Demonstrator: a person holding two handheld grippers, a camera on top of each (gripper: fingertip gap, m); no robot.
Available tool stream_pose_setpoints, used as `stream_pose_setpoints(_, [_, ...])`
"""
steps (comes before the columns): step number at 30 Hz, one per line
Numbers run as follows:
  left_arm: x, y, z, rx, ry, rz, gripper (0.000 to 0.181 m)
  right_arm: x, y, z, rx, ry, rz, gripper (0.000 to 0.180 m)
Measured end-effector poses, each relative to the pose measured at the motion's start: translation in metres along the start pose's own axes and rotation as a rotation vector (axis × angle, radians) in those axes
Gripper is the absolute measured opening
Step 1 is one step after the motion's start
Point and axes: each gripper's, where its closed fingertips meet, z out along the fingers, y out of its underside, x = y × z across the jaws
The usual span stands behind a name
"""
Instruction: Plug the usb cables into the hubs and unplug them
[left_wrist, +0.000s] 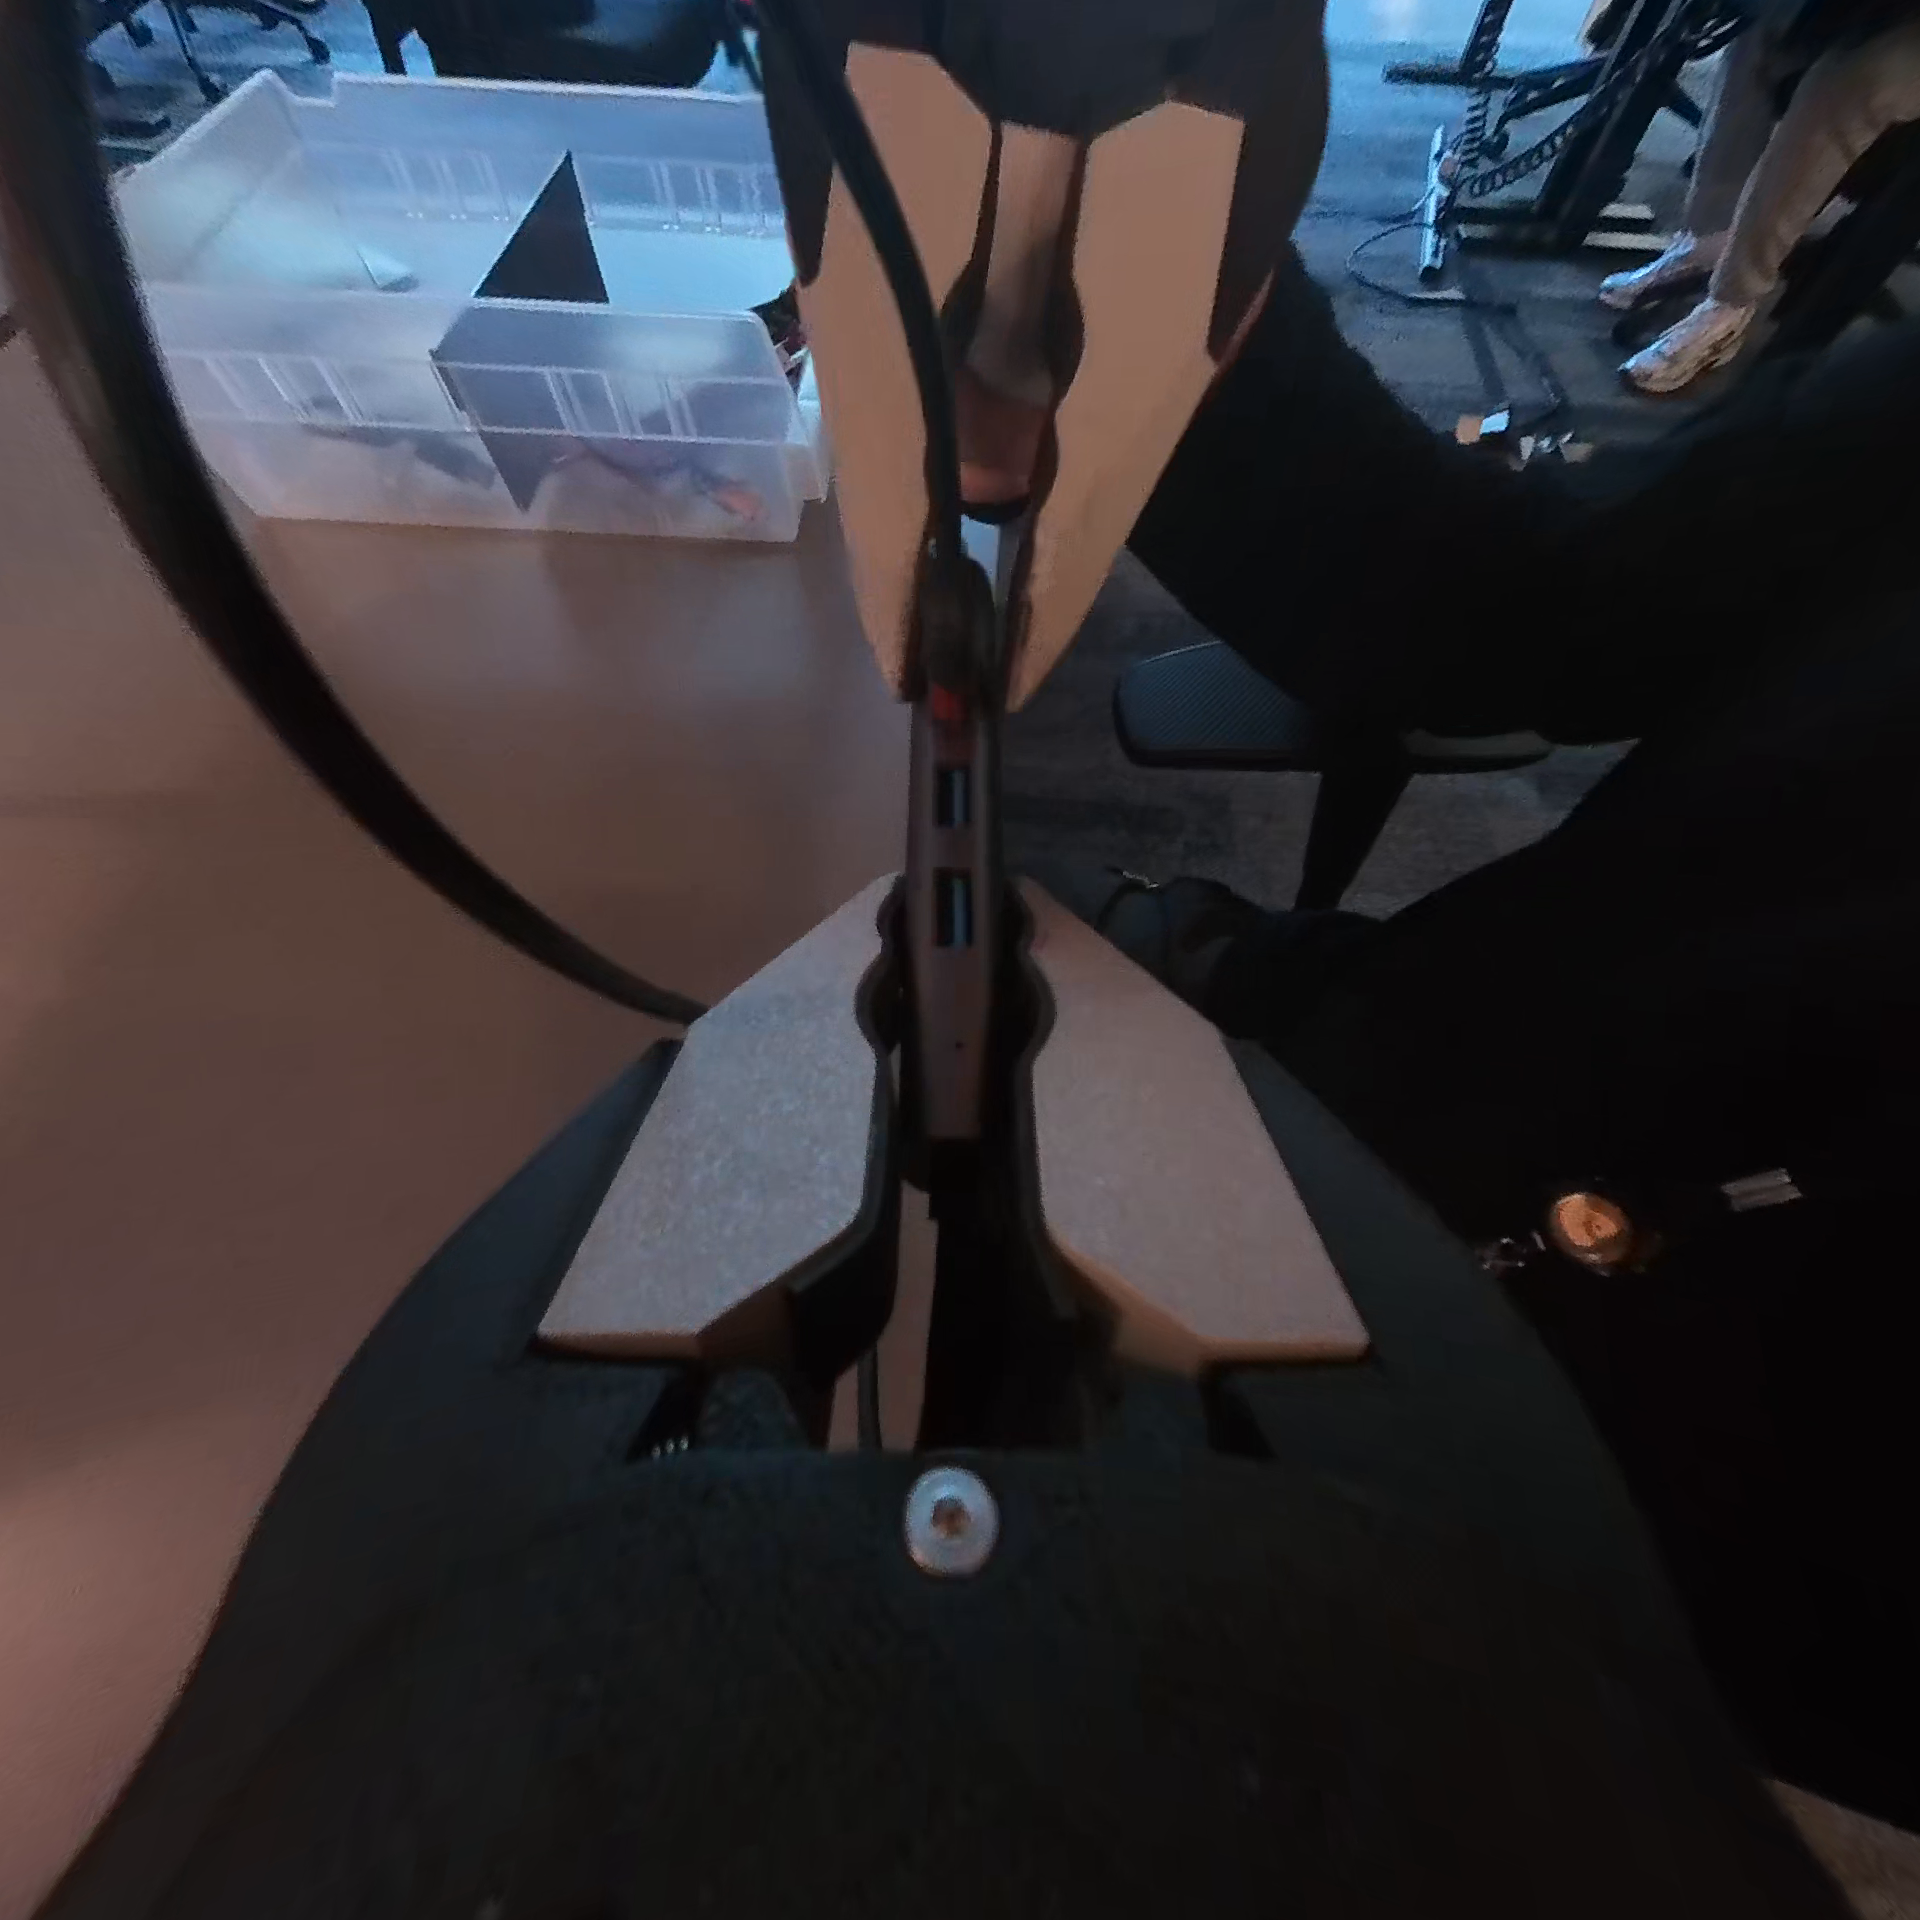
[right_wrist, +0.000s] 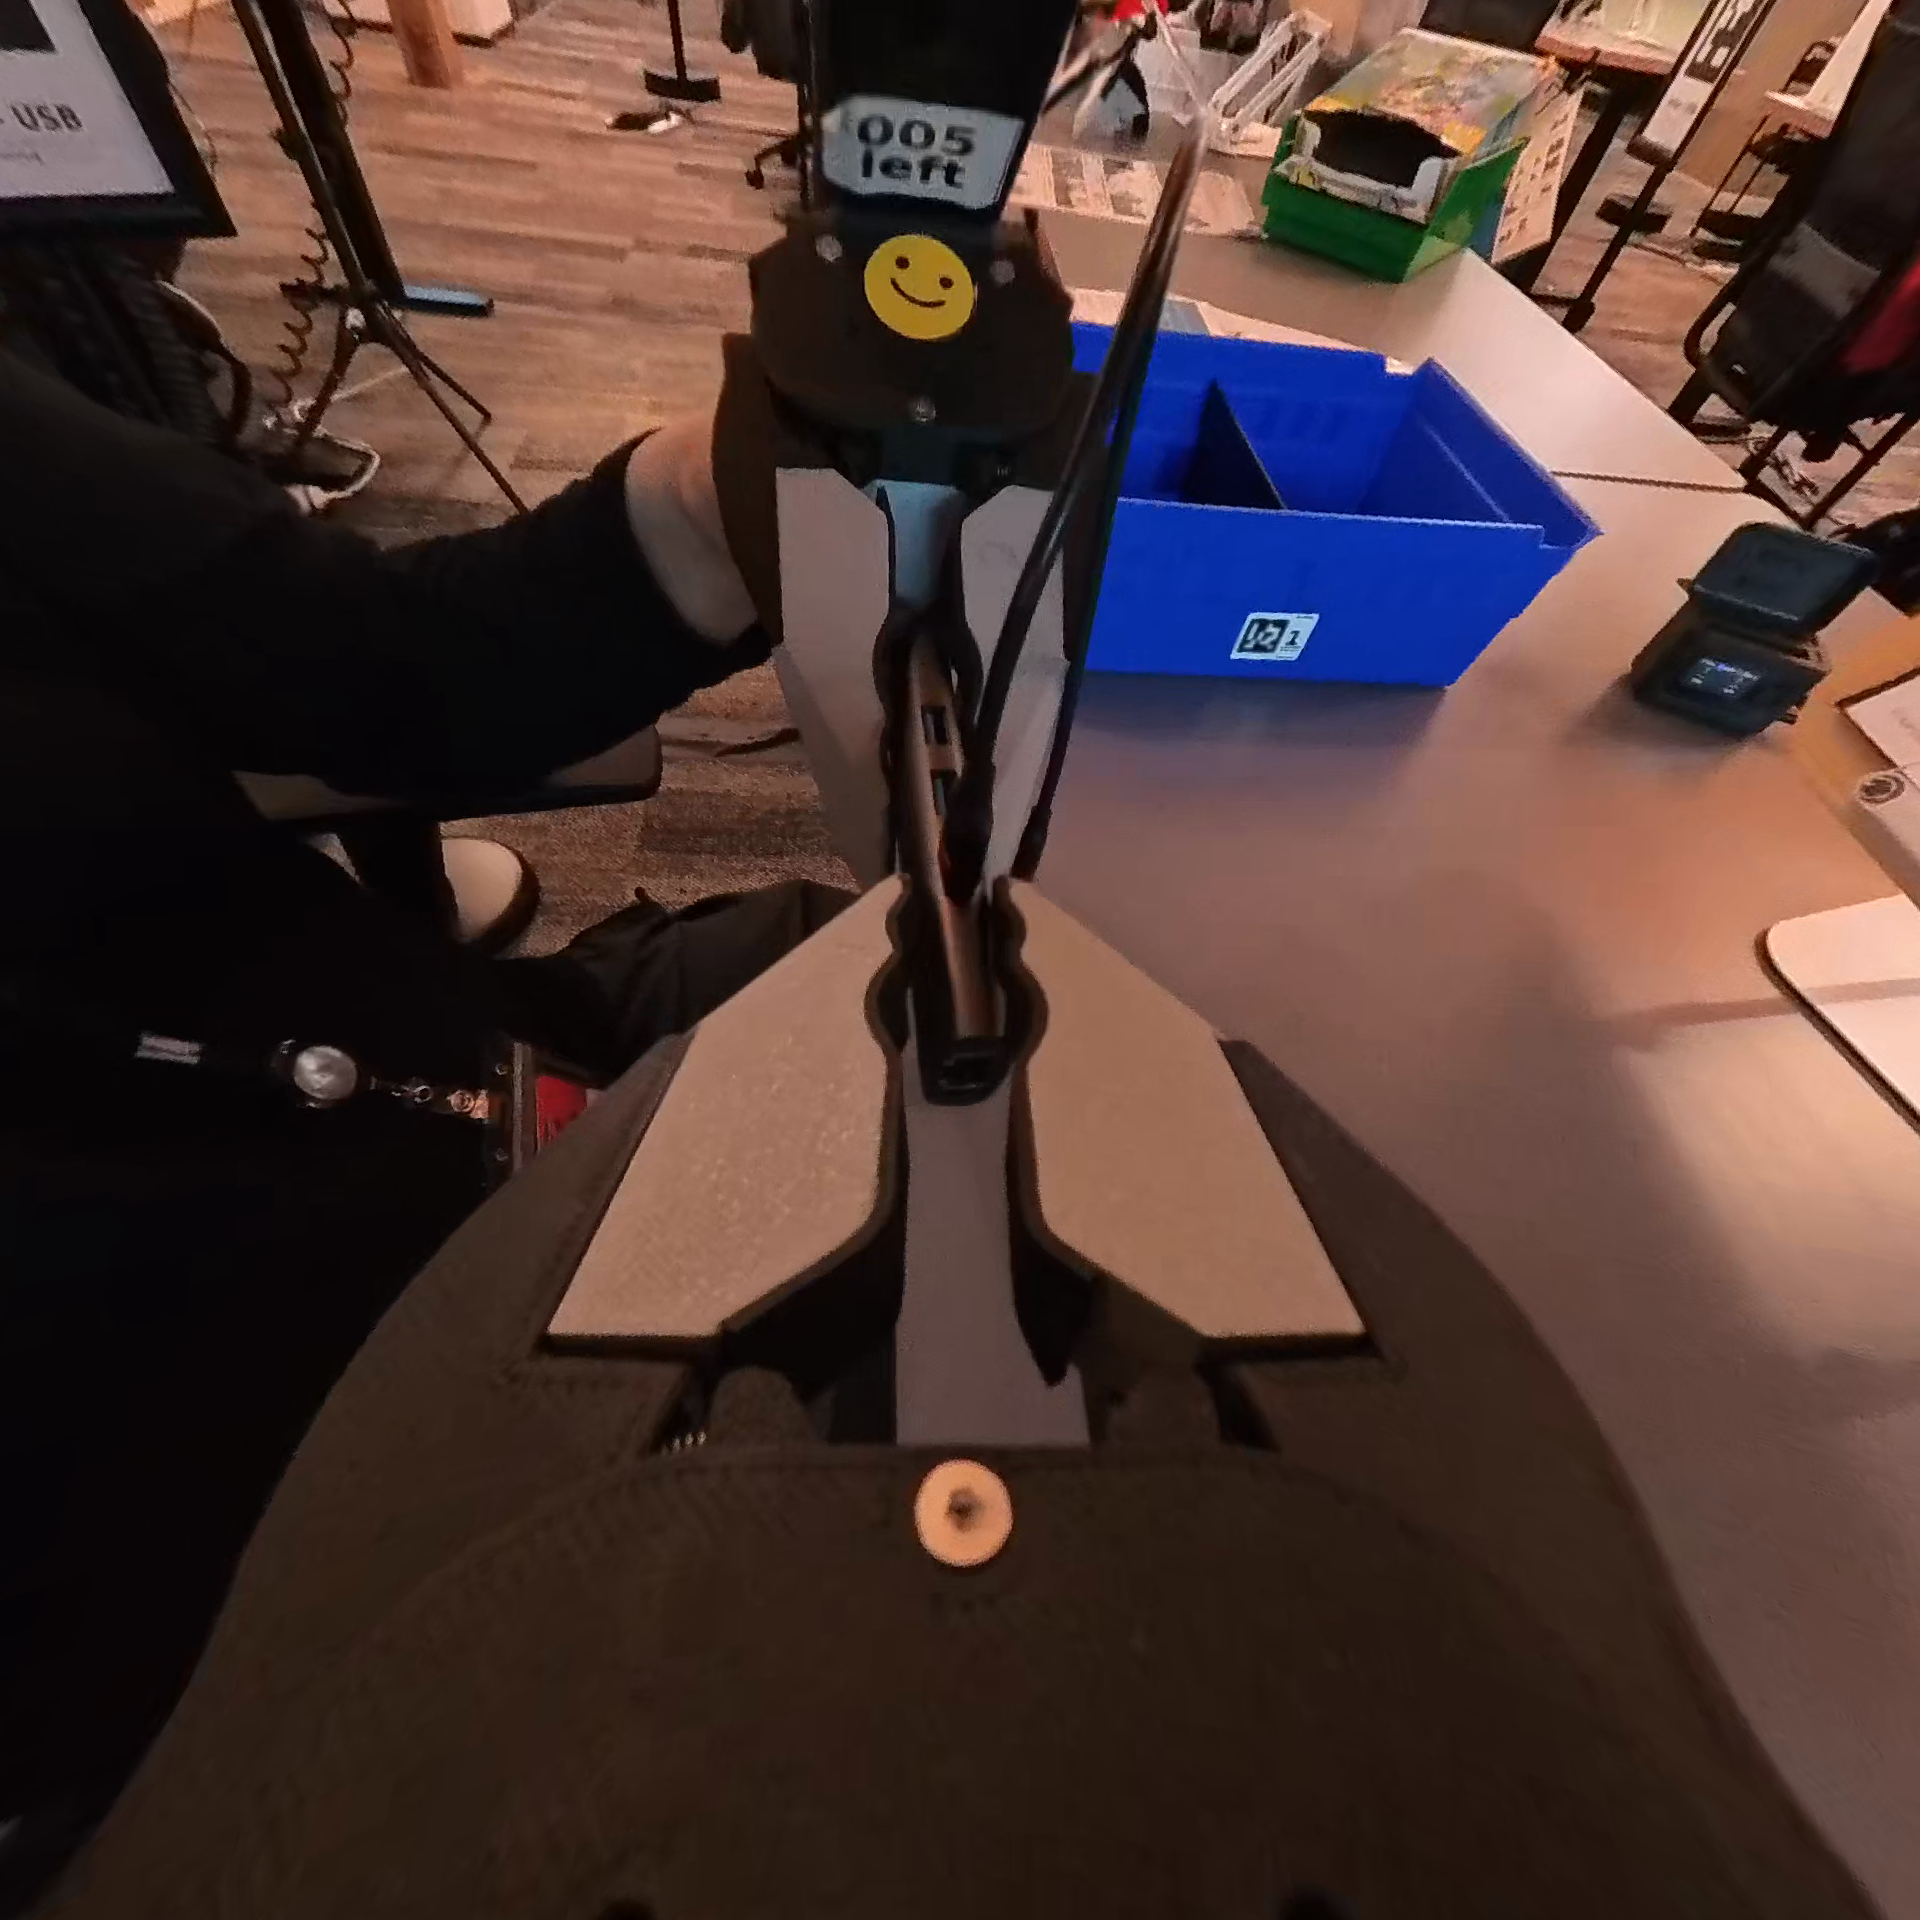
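While the left gripper (left_wrist: 954, 925) is closed on the slim grey metal hub (left_wrist: 951, 935), the hub's long axis runs straight ahead to the right gripper (left_wrist: 961, 696). This one pinches the black usb plug (left_wrist: 948, 623) at the hub's far port, above the table edge.

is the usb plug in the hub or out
In. The black plug sits in the end port of the hub, only a red bit showing; right gripper pinches it, left gripper holds the hub.
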Motion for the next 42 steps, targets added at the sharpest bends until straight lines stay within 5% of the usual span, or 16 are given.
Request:
stream_pose_setpoints(22, [-0.008, 0.001, 0.010, 0.037, -0.011, -0.056, 0.014, 0.012, -0.014, 0.005, 0.295, -0.169, 0.244, 0.003])
stream_pose_setpoints(27, [-0.008, 0.019, 0.041, -0.071, -0.045, -0.018, 0.014, 0.026, -0.034, 0.006, 0.521, -0.196, 0.378, 0.004])
stream_pose_setpoints(30, [-0.015, 0.024, 0.049, -0.124, -0.097, 0.018, 0.014, 0.036, -0.038, -0.003, 0.521, -0.121, 0.338, 0.004])
stream_pose_setpoints(35, [-0.023, 0.011, 0.008, -0.059, -0.149, 0.036, 0.014, 0.051, -0.048, -0.054, 0.488, 0.129, 0.215, 0.005])
stream_pose_setpoints(42, [-0.038, -0.011, -0.062, 0.083, -0.319, 0.066, 0.013, 0.084, -0.047, -0.220, 0.534, 0.793, 0.046, 0.004])
